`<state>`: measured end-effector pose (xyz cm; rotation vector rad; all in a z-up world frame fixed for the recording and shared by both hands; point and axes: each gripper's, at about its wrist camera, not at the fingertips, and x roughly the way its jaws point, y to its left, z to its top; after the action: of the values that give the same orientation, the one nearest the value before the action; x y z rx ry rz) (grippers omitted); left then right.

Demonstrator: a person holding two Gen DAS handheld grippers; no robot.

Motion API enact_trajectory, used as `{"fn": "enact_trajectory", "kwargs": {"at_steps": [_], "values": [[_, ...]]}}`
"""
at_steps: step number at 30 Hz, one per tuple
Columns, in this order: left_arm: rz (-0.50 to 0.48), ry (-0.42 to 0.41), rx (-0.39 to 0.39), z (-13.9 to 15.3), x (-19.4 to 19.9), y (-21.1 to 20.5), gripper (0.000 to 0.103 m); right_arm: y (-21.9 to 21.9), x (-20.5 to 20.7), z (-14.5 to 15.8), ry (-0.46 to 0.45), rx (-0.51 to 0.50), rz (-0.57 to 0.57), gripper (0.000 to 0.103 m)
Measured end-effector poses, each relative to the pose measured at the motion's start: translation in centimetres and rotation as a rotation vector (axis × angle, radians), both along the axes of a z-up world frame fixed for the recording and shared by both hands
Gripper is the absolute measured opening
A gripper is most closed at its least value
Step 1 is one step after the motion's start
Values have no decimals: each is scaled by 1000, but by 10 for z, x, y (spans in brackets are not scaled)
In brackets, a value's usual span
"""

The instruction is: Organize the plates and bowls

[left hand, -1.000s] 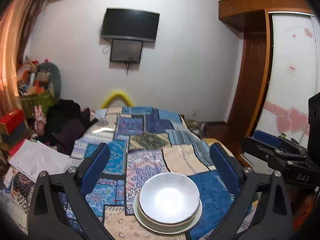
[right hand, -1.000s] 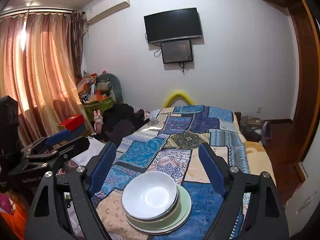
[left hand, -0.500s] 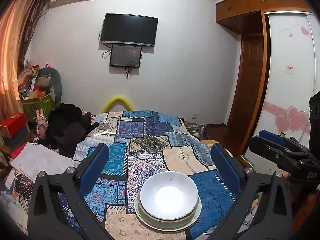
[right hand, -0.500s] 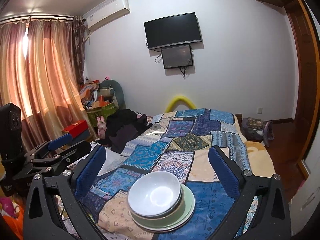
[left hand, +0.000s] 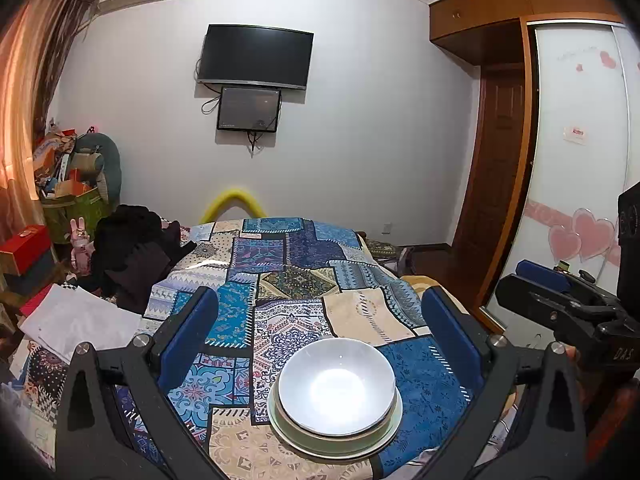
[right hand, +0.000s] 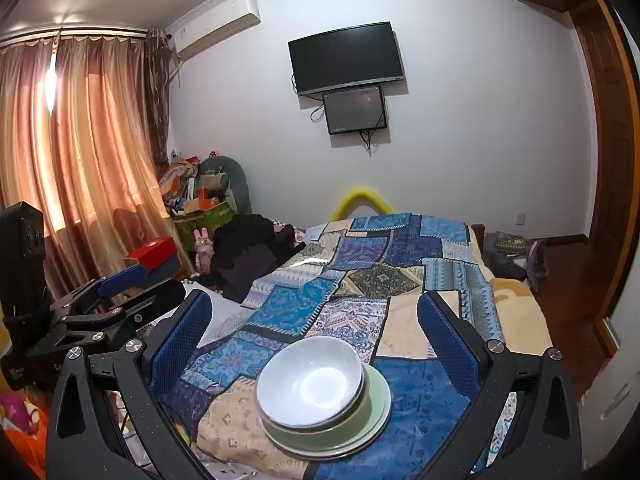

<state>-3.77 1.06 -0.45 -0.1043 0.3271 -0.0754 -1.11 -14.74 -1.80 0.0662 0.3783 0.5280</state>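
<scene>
We see a bed [left hand: 372,320] under a blue patchwork cover [right hand: 424,396]; on it sit a stack of plates [left hand: 336,440] topped by a white bowl [left hand: 337,388], dark clothes [left hand: 136,256] and white paper [left hand: 76,320].

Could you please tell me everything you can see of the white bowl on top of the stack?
The white bowl is round, glossy and ceramic-looking, with a thin darker rim line and a bright glare spot in its empty basin. It sits upright, nested on what looks like a second bowl, above a pale green plate and a wider plate below. The stack rests near the close edge of the patchwork quilt. Neither gripper touches it: the left gripper and right gripper are both open.
</scene>
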Motion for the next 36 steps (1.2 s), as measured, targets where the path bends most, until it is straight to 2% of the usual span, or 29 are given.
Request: {"fn": "enact_trajectory", "kwargs": {"at_steps": [36], "values": [[-17, 18, -5, -6, 1, 1, 103, 0, -1, 1, 3, -3, 4, 102]]}}
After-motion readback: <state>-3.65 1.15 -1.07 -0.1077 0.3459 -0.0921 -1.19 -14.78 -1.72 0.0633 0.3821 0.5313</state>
